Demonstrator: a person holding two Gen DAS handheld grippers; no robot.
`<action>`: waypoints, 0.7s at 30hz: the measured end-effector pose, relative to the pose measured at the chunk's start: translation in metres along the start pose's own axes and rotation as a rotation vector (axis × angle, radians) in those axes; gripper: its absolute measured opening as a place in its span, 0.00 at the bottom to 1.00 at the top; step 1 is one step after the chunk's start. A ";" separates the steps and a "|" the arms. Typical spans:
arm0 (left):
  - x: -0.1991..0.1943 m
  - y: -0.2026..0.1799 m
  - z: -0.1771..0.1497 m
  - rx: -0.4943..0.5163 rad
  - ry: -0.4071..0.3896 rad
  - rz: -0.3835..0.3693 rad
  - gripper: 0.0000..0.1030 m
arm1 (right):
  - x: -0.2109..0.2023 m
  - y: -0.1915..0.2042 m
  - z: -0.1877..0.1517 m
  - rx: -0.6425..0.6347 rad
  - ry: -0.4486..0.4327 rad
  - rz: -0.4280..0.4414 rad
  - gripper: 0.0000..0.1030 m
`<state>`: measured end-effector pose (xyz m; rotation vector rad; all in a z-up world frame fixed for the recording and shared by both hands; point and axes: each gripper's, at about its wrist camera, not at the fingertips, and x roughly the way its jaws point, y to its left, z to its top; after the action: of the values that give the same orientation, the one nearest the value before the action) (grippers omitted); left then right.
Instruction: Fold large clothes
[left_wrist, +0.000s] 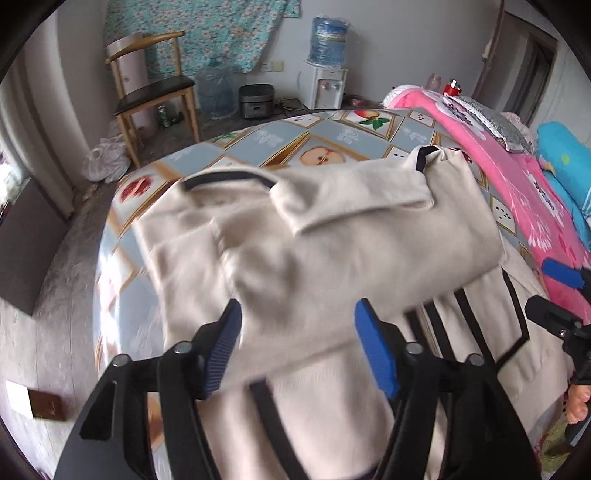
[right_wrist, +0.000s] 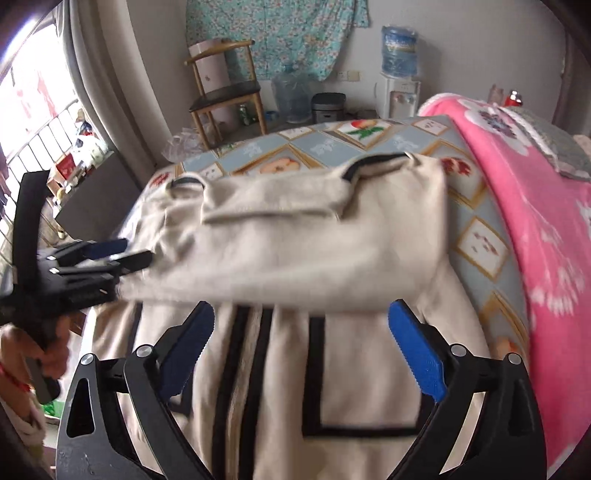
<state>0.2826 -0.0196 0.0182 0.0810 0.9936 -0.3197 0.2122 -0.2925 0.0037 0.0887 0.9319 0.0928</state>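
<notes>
- Left wrist view: the left gripper stands with its blue pads apart and nothing pinched between them; the folded cream cloth lies beneath and ahead of the gap, toward 12 o'clock.
- Right wrist view: the right gripper is spread wide and grips nothing; black-striped cream fabric shows through the gap below it.
- Both views show the cream garment spread on the table, its upper part folded back over the striped lower part, the fold edge running just ahead of both sets of pads.
- From the left camera, the right gripper's blue pad shows at 3 o'clock at the garment's edge; from the right camera, the left gripper sits at 9 o'clock, beside the fold's end.
- A hand holds the left gripper's handle at 8 o'clock in the right view.
- A pink blanket lies along the table's 2 o'clock side.
- Farther off, at 11 o'clock, stands a wooden chair; at 1 o'clock, a water dispenser.
</notes>
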 end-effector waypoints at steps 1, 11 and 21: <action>-0.009 0.003 -0.016 -0.016 -0.002 -0.001 0.71 | -0.005 -0.001 -0.011 0.011 -0.003 -0.016 0.90; -0.052 0.017 -0.137 -0.136 0.049 0.078 0.75 | -0.034 0.005 -0.092 0.088 0.030 -0.040 0.90; -0.082 0.027 -0.212 -0.201 0.064 0.088 0.77 | -0.056 0.023 -0.158 0.125 0.043 -0.019 0.90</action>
<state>0.0774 0.0697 -0.0314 -0.0476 1.0769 -0.1361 0.0510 -0.2702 -0.0433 0.1939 0.9810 0.0189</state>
